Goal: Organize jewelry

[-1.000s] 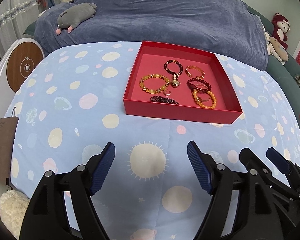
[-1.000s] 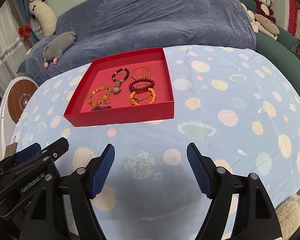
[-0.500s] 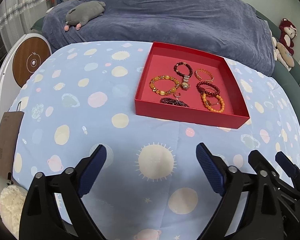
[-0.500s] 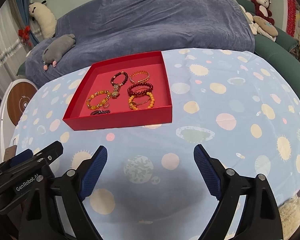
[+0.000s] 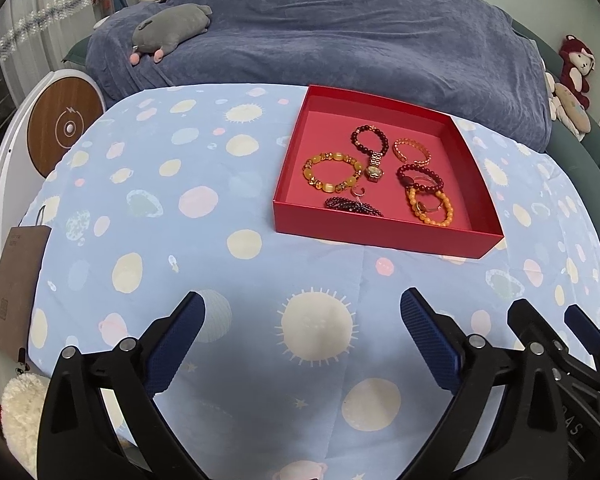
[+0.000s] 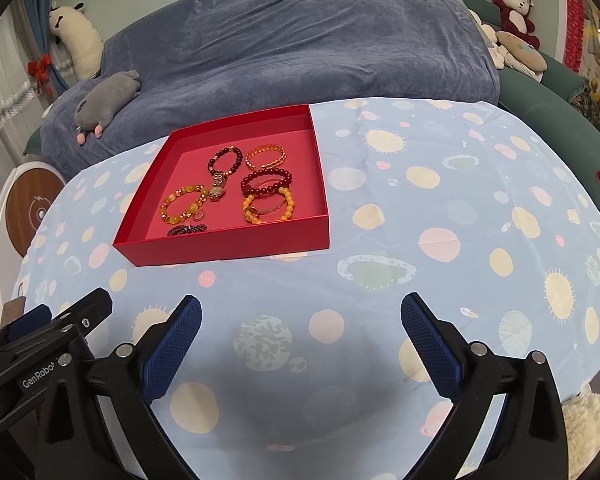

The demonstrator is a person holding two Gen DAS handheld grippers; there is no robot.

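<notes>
Left claw [image 5: 302, 316] and right claw [image 6: 300, 316] opening, empty, red jewelry tray [image 6: 228, 245] well ahead

Bare tablecloth [image 5: 236, 184] before red tray [image 5: 380, 236]

Red tray [image 5: 380, 228] — pale-blue tablecloth [image 5: 220, 200] with cream spots.

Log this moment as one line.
left gripper: jaws opening, empty | right gripper: jaws opening, empty | bracelets: in red box
</notes>
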